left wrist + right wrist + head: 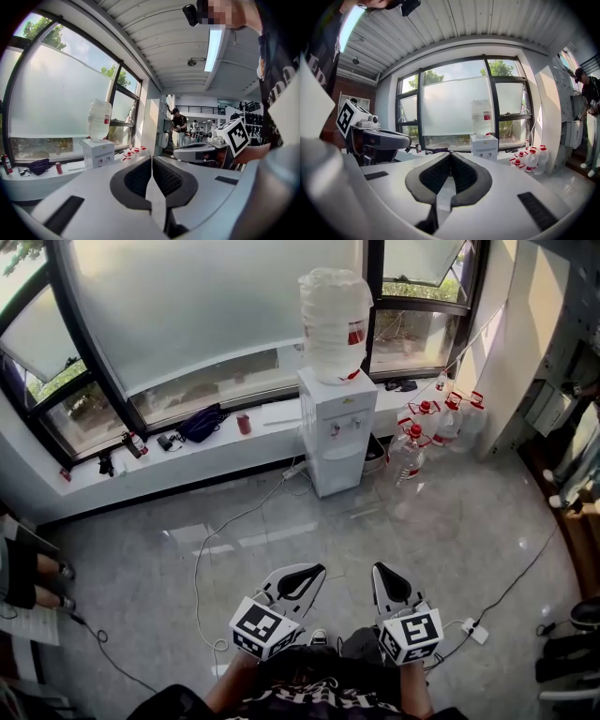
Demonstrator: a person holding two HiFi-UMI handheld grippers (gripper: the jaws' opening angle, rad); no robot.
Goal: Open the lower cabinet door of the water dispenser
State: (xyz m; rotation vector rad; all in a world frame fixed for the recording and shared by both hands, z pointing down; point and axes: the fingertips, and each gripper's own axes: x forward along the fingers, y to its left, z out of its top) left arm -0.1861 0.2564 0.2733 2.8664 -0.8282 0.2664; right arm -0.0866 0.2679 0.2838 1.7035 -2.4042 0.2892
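A white water dispenser (337,427) with a large bottle on top stands against the window wall; its lower cabinet door (339,468) is closed. The dispenser appears small and far in the left gripper view (97,152) and the right gripper view (484,146). My left gripper (322,568) and right gripper (378,567) are held side by side close to my body, well short of the dispenser, both pointing toward it. Both are shut with nothing between the pads.
Several clear jugs with red caps (433,424) stand on the floor right of the dispenser. A white cable (202,559) runs across the tiled floor, and a power strip (475,630) lies at right. A bag (201,422) and a can sit on the sill. People stand far off at right (178,126).
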